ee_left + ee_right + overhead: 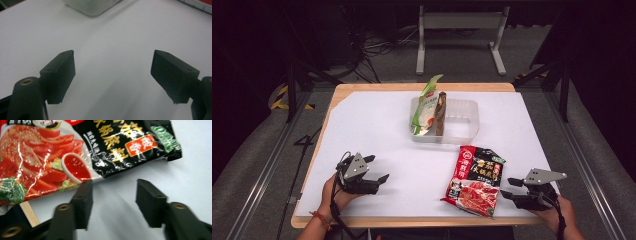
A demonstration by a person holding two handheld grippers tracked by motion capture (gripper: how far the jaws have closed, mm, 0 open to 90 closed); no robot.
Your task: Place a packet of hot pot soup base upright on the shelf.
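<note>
A red and black food packet (477, 180) with a picture of red slices lies flat on the white sheet at the front right. My right gripper (507, 187) rests just right of it, open, jaws pointing at its edge. In the right gripper view the packet (75, 150) lies just beyond the jaws, and nothing sits in the right gripper (114, 182). My left gripper (378, 168) is at the front left, open over bare sheet; the left gripper (113, 53) holds nothing.
A clear plastic tray (460, 123) stands at the middle back with a green and white pouch (426, 107) and a thin brown packet (440, 112) upright in its left part. The tray's corner (92, 6) lies ahead of my left jaws. The wooden table edge (412, 222) runs along the front.
</note>
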